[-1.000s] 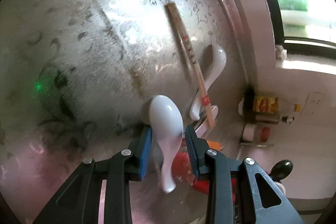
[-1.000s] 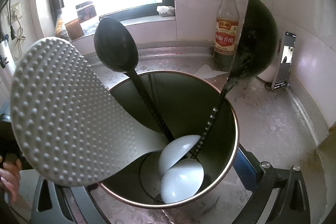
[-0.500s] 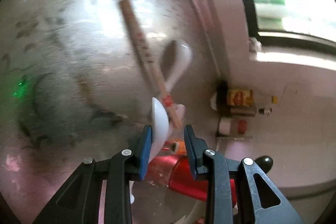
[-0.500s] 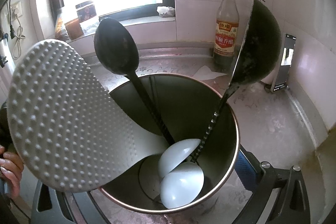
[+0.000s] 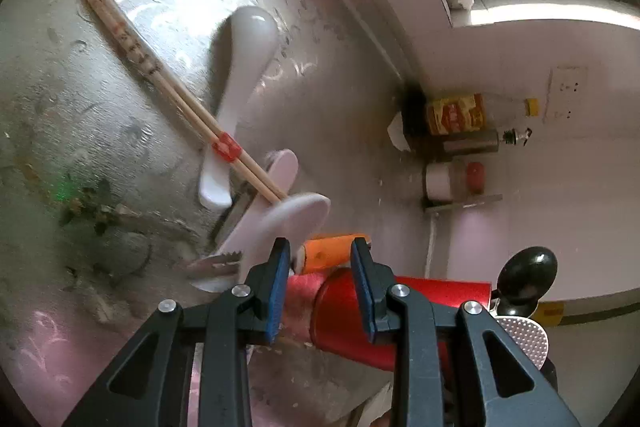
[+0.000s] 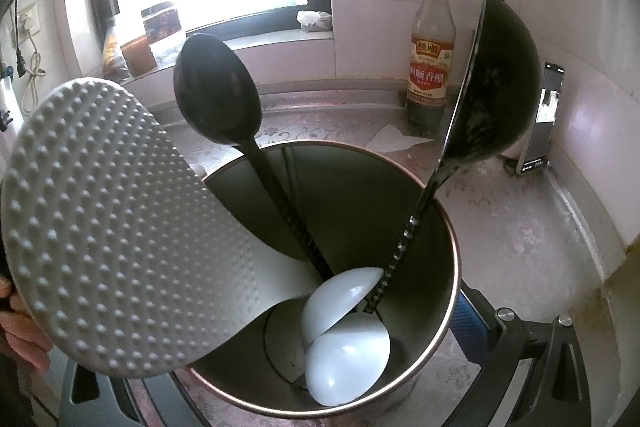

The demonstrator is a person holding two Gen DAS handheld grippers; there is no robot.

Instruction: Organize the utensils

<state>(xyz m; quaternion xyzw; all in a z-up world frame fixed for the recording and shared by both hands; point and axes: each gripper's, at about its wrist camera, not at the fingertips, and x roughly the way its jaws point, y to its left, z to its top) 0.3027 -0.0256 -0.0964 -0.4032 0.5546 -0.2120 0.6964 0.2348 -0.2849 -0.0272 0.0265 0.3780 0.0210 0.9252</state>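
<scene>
Left tongs [image 5: 320, 267] first: jaws stood part-way apart, and a white soup spoon [image 5: 288, 219] sat blurred at the tip of the left pad [image 5: 279, 283], slanting across in front of it. Could I say both pads pressed on it? No, I could not tell. Through the gap between the pads showed an orange handle [image 5: 332, 253] and the red side of the holder cup [image 5: 400, 319].

Right tongs [image 6: 272, 343] reached around that holder cup [image 6: 452, 247]. One blue pad [image 6: 468, 323] sat just beside its outer wall; the other finger was hidden behind the dotted rice paddle [image 6: 120, 227], so clamped or loose, I could not tell either.

Inside the cup, two white spoons [image 6: 348, 359] lay bowl-up at the bottom, one overlapping the other. Handles down in there too: the paddle leaning left, a black serving spoon [image 6: 216, 99] toward the window, a black ladle [image 6: 500, 87] tilting right.

Out on the counter [image 5: 80, 147], a pair of chopsticks [image 5: 168, 87] with a red band lay crossed over another white spoon [image 5: 248, 67], touching it. A serrated metal piece [image 5: 216, 261] lay near my left finger.

Further back, a vinegar bottle [image 6: 430, 59] stood by the wall, a phone [image 6: 540, 123] propped near the corner, and a hand [image 6: 20, 331] showed at the left edge.
</scene>
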